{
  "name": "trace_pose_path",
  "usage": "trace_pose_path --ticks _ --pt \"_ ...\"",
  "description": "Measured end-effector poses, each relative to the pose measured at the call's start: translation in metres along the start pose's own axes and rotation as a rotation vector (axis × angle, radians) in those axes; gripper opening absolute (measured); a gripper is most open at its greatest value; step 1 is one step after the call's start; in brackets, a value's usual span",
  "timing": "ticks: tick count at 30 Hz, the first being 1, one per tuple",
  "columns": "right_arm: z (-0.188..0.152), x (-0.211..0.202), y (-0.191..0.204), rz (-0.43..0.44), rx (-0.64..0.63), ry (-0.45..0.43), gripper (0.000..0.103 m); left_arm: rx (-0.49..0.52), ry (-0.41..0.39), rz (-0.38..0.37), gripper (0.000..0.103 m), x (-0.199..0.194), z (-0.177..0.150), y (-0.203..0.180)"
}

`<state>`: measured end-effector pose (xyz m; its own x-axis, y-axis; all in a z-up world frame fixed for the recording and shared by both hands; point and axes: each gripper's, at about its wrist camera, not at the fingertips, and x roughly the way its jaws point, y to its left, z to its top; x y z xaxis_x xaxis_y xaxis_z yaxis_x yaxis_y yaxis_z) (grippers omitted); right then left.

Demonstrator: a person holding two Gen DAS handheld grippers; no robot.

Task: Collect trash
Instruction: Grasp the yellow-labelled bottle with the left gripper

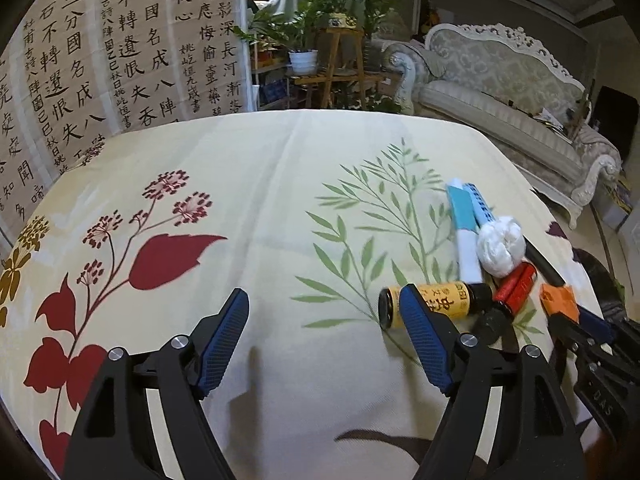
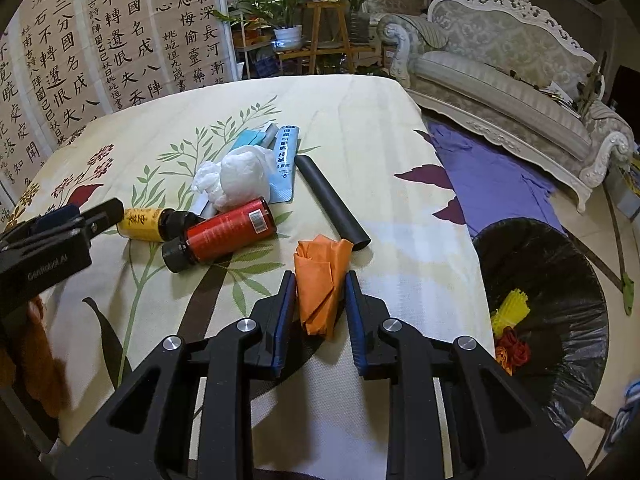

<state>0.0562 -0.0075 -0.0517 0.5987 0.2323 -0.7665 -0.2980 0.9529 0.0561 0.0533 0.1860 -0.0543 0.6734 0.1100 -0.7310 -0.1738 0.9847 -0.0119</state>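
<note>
My right gripper (image 2: 320,292) is shut on a crumpled orange wrapper (image 2: 320,280) just above the floral tablecloth (image 2: 360,128). Beyond it lie a red bottle (image 2: 228,234), a yellow bottle (image 2: 146,224), a white plastic wad (image 2: 240,178), a blue-and-white packet (image 2: 286,160) and a black tube (image 2: 332,202). My left gripper (image 1: 324,312) is open and empty over the cloth, its right finger beside the yellow bottle (image 1: 440,304). The red bottle (image 1: 516,288) and white wad (image 1: 500,248) lie to its right. The left gripper also shows in the right wrist view (image 2: 80,220).
A bin with a black liner (image 2: 552,300) stands on the floor right of the table and holds yellow and red trash. A purple cloth (image 2: 492,172) lies beside the table. A sofa (image 2: 500,72), plant stands (image 2: 328,32) and a calligraphy screen (image 2: 100,48) stand behind.
</note>
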Motion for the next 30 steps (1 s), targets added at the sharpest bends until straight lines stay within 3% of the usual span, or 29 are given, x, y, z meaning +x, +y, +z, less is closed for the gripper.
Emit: trace_pose_path --ticks 4,10,16,30 --pt "0.000 0.000 0.000 -0.001 -0.001 0.000 0.024 0.036 0.009 0.001 0.075 -0.001 -0.006 -0.008" --pt "0.000 -0.002 -0.002 -0.004 0.003 -0.006 0.024 0.058 -0.019 -0.019 0.075 -0.008 -0.006 -0.015" --pt "-0.003 -0.004 -0.009 0.001 0.017 -0.008 0.024 0.144 -0.068 -0.030 0.075 -0.008 -0.003 -0.030" --pt "-0.005 -0.003 -0.016 0.020 0.035 -0.011 0.024 0.196 0.013 -0.095 0.075 0.015 0.006 -0.047"
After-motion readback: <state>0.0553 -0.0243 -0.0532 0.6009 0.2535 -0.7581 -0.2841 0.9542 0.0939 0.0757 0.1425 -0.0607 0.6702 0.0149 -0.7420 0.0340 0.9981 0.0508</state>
